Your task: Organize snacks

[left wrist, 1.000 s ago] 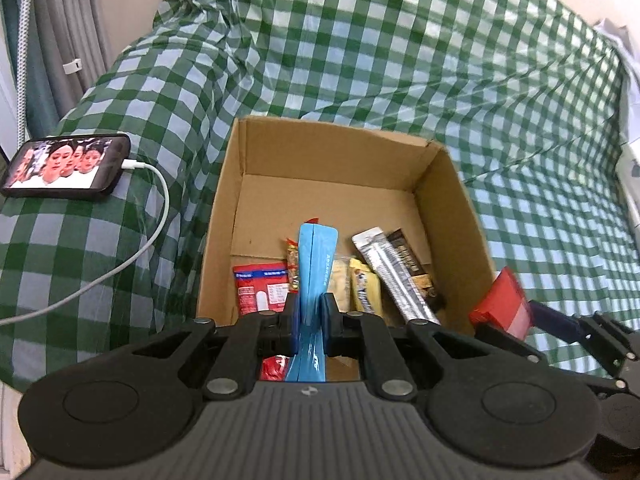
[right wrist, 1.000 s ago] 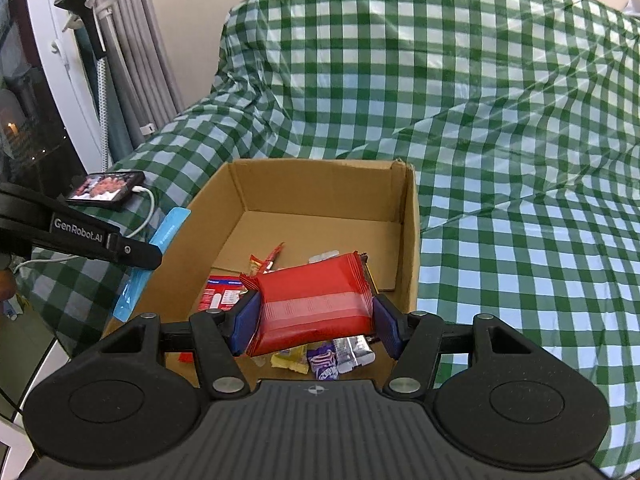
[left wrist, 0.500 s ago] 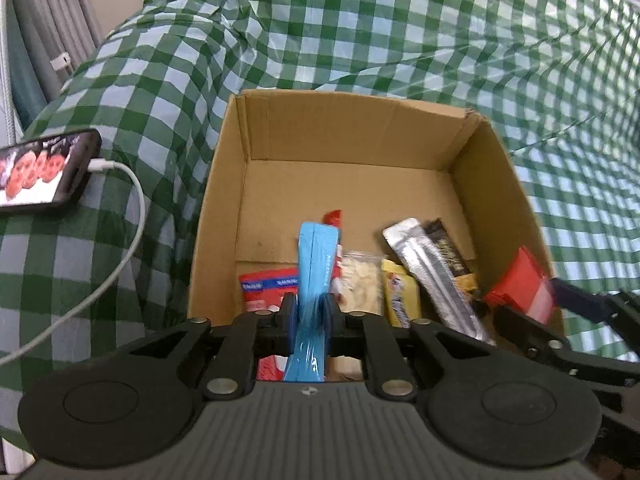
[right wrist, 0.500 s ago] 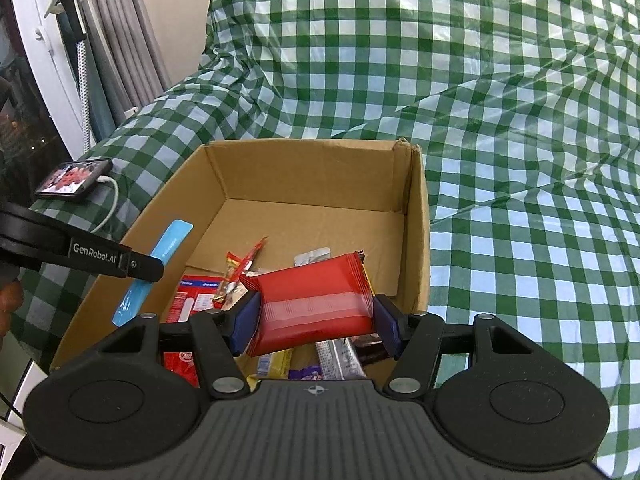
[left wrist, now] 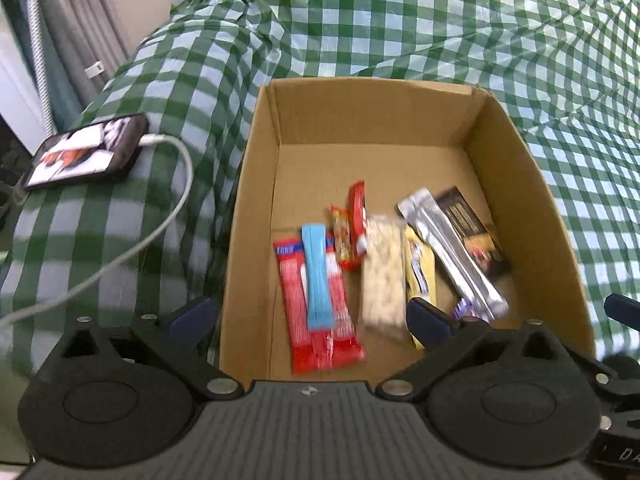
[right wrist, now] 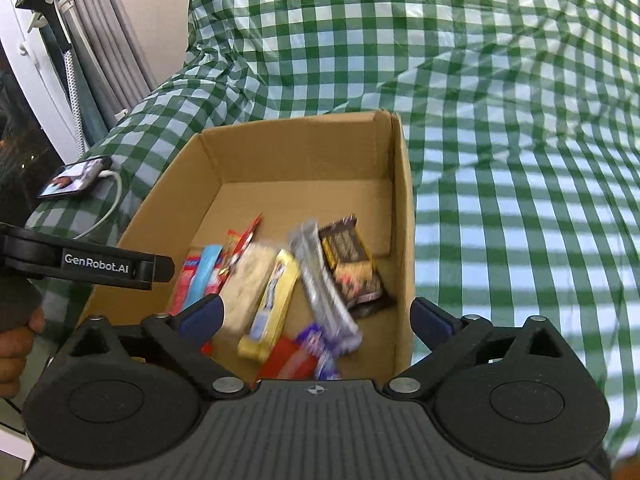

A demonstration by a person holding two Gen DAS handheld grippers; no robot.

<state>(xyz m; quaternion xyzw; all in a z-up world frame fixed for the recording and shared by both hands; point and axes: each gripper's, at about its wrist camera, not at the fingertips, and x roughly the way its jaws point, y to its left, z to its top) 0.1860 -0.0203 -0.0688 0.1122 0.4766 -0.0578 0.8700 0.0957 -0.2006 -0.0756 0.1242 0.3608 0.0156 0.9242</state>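
An open cardboard box [left wrist: 372, 116] [right wrist: 404, 208] sits on the green checked cloth and holds several snack packs. The blue stick pack [left wrist: 317, 276] [right wrist: 204, 272] lies on a red pack [left wrist: 296, 304] at the box's left. The red pouch [right wrist: 288, 360] lies at the near end of the box, half hidden by my right gripper. My left gripper [left wrist: 310, 316] is open and empty above the box's near left. My right gripper [right wrist: 316, 316] is open and empty above the near end of the box.
A phone [left wrist: 86, 152] with a lit screen and a white cable [left wrist: 160, 216] lies on the cloth left of the box. Curtains [right wrist: 92, 56] hang at the far left. The checked cloth [right wrist: 520, 160] spreads wide to the right and behind.
Both grippers have opened. The blue stick pack has dropped from the left gripper into the box, and the red pouch has dropped from the right gripper into the box's near end.
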